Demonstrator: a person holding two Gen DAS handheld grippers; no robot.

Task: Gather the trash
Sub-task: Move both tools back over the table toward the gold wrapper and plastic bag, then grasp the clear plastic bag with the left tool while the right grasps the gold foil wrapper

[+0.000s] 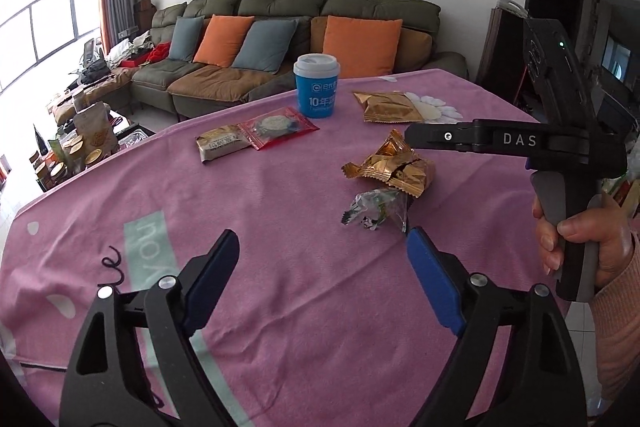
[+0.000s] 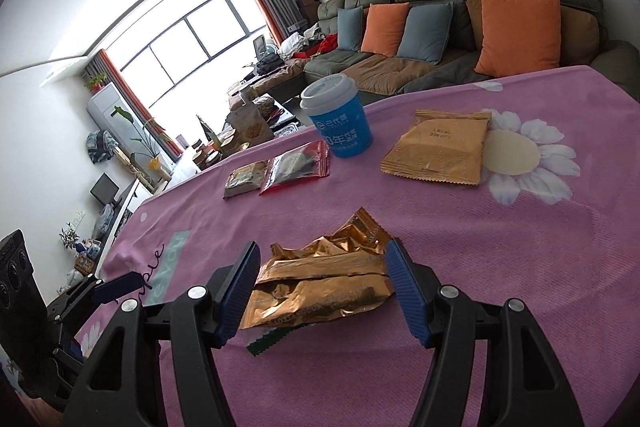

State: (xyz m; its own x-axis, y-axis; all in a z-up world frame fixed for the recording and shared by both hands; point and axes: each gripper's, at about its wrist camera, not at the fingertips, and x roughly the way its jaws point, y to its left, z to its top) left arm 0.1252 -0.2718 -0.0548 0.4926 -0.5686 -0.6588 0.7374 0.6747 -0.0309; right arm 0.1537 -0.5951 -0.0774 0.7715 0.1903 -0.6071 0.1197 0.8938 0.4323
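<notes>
Tabletop (image 1: 280,267) under a pink cloth, sofa (image 1: 280,27) well behind its far edge. Litter lay mid-cloth, nothing collected yet by the look of it; no bin showed in either view.

Blue cup (image 1: 316,85) stood upright near the far edge, lid on. A flat gold packet (image 2: 436,151) lay to its right on the printed daisy, a red packet (image 1: 278,127) and a grey-brown bar wrapper (image 1: 220,143) overlapped to its left.

Your right gripper (image 2: 320,287) straddled the crumpled gold wrapper (image 2: 316,279), jaws partly open; the left pad sat against or just beside the foil, the right one touching its edge, not yet squeezing. Judged step: closing on this first piece. Next move wanted a firm pinch, then a straight lift, since a small clear wrapper (image 1: 376,211) lay half under it and could drag along.

Your left gripper (image 1: 320,255) hovered over bare cloth, jaws wide and empty, the clear wrapper just beyond its right finger. Open room lay left and near; the near edge was out of view.
</notes>
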